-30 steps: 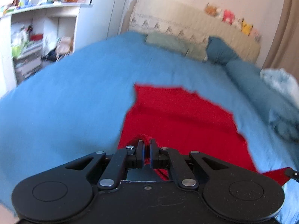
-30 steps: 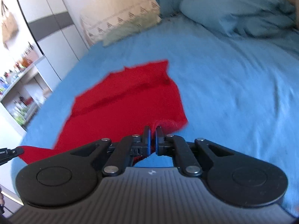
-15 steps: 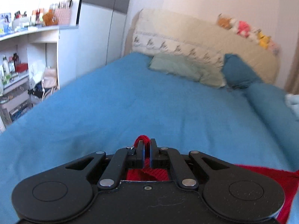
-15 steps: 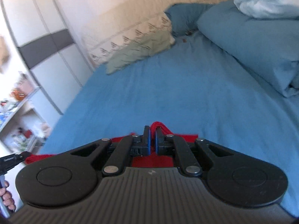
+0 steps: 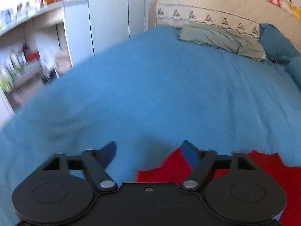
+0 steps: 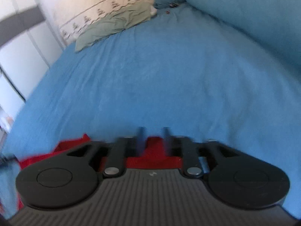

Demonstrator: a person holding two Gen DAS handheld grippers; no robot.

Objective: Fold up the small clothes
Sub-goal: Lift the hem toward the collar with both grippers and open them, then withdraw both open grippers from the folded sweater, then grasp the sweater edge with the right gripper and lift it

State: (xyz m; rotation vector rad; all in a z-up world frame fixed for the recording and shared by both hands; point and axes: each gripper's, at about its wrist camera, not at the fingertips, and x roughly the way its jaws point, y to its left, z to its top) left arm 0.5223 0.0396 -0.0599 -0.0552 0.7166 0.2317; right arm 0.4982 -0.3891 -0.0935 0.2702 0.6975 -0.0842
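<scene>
A red garment [image 5: 161,171] lies flat on the blue bedsheet [image 5: 160,86], low in the left wrist view, its edge under my right finger. My left gripper [image 5: 148,148] is open wide and holds nothing. In the right wrist view the red garment [image 6: 154,154] shows between and below the fingers and off to the left. My right gripper [image 6: 152,134] is partly open, fingers blurred, with nothing between them. Most of the garment is hidden under both gripper bodies.
A grey-green pillow [image 5: 222,38] and a dark blue pillow [image 5: 274,43] lie at the cream headboard [image 5: 216,7]. A blue duvet roll [image 6: 250,15] runs along the right side. Shelves [image 5: 24,56] and a wardrobe [image 5: 112,15] stand left of the bed.
Both grippers, shut on the red garment's edge before, have opened and let it go. The garment was carried forward over itself and now lies below the grippers.
</scene>
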